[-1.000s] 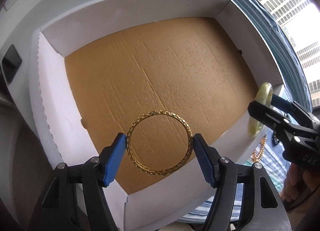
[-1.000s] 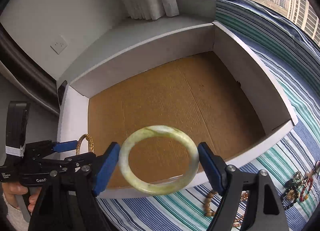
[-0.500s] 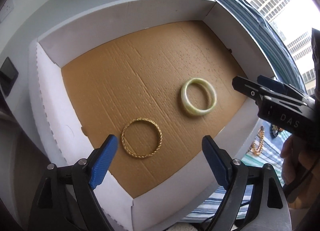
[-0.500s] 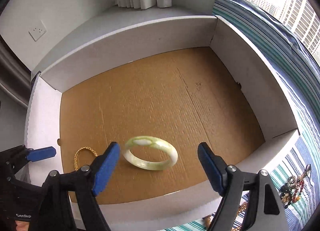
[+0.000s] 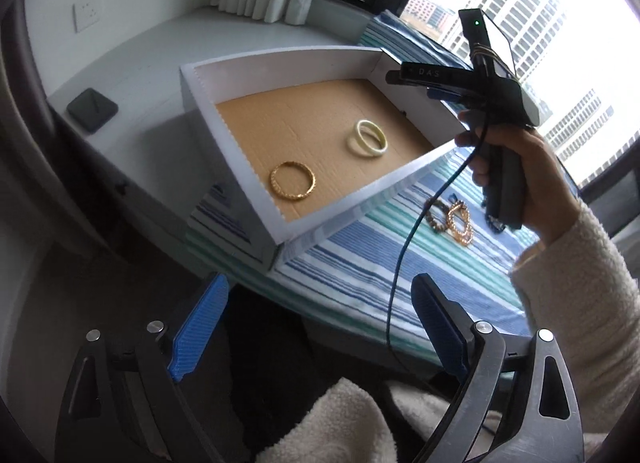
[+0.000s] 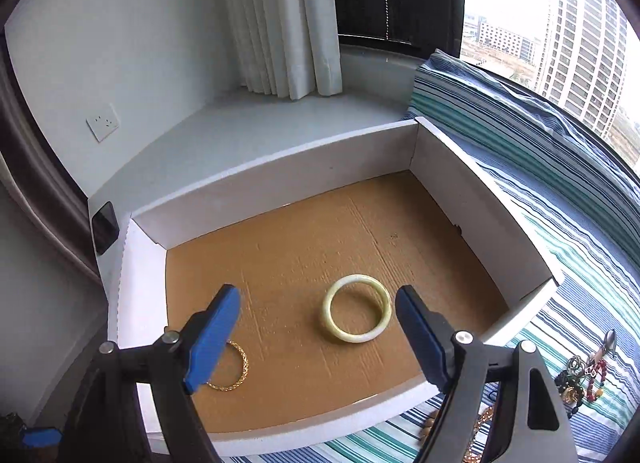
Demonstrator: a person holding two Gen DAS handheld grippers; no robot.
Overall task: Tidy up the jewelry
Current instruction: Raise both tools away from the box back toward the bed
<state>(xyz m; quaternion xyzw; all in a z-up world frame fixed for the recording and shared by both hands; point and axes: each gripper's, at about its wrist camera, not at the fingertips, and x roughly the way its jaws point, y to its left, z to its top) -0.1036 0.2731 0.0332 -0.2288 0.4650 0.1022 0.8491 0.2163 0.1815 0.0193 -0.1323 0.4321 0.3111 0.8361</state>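
Both bangles have left my tongs and now lie flat in the box [image 6: 280,183]: the gold bangle [image 5: 292,182] at 7 o'clock of the floor, the jade bangle [image 6: 356,314] just right of it. My left tongs [image 5: 316,327] have drawn back off the box, jaws opening, empty. The right tongs [image 6: 318,329] hang wide and empty over the jade. Next, I judge, is the chain [image 5: 460,219] on the cloth [image 5: 360,259], at 3 o'clock of the box; that needs a low, narrow pinch.
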